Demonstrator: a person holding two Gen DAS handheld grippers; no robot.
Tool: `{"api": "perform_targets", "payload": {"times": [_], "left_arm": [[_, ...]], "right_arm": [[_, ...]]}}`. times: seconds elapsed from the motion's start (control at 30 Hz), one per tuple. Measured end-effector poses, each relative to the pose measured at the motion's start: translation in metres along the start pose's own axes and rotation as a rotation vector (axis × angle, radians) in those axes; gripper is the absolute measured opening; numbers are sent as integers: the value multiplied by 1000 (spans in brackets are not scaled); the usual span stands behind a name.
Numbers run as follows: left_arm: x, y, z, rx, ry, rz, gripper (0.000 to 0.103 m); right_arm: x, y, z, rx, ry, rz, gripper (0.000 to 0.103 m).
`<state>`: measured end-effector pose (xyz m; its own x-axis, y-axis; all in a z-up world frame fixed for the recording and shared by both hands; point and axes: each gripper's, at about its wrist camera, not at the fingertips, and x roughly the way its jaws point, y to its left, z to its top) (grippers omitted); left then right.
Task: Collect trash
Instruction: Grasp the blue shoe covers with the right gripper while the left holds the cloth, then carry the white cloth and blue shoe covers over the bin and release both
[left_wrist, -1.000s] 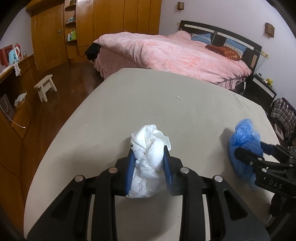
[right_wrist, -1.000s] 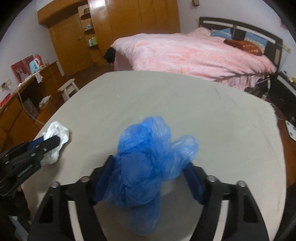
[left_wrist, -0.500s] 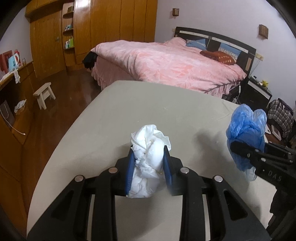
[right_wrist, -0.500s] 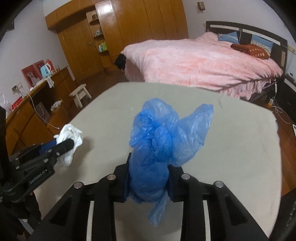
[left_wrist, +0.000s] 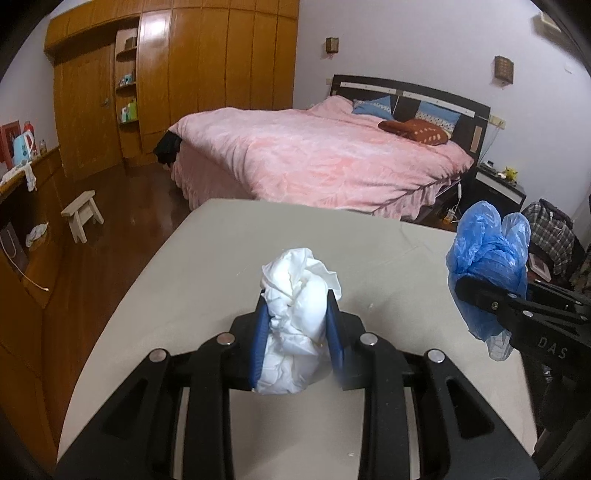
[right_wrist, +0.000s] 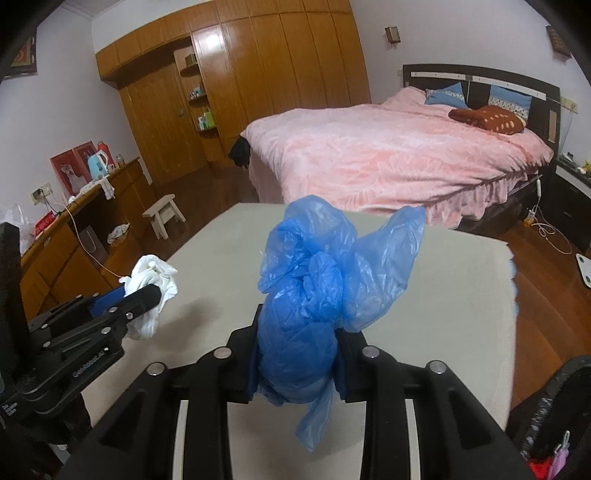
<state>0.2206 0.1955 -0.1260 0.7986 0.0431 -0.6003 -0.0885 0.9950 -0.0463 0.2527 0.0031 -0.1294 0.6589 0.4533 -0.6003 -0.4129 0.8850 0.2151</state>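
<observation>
A crumpled white tissue wad (left_wrist: 297, 306) is clamped between the blue pads of my left gripper (left_wrist: 295, 314), which is shut on it and held above the beige table (left_wrist: 221, 258). A scrunched blue plastic bag (right_wrist: 314, 295) is squeezed in my right gripper (right_wrist: 297, 325), also shut and lifted off the table. In the left wrist view, the right gripper (left_wrist: 480, 291) with the blue bag (left_wrist: 487, 251) hangs at the right. The right wrist view has the left gripper (right_wrist: 147, 295) with the white wad (right_wrist: 151, 280) at the left.
Behind the table stands a bed with a pink cover (left_wrist: 332, 158). A wooden wardrobe (left_wrist: 184, 74) lines the back wall. A small stool (left_wrist: 83, 214) sits on the wood floor at the left, beside a low wooden cabinet (right_wrist: 74, 236). A dark bag edge (right_wrist: 554, 406) shows at the lower right.
Both grippers have risen off the table with their loads. The right gripper's jaws closed tightly on the blue bag, which had sat loosely between them a second ago.
</observation>
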Motion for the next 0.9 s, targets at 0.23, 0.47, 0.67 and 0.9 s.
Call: {"api": "perform_targets", "payload": {"times": [0.23, 0.47, 0.67, 0.9], "left_arm": [[-30, -24, 5, 20, -47, -29, 28], [-59, -50, 8, 32, -83, -58, 28], [-82, -72, 5, 36, -101, -84, 28], [-104, -95, -4, 53, -110, -114, 28]], "right_arm": [[-39, -4, -1, -4, -48, 5, 31], [-84, -8, -5, -15, -97, -5, 31], [-114, -17, -12, 2, -123, -15, 31], [-152, -31, -21, 18, -164, -39, 31]]}}
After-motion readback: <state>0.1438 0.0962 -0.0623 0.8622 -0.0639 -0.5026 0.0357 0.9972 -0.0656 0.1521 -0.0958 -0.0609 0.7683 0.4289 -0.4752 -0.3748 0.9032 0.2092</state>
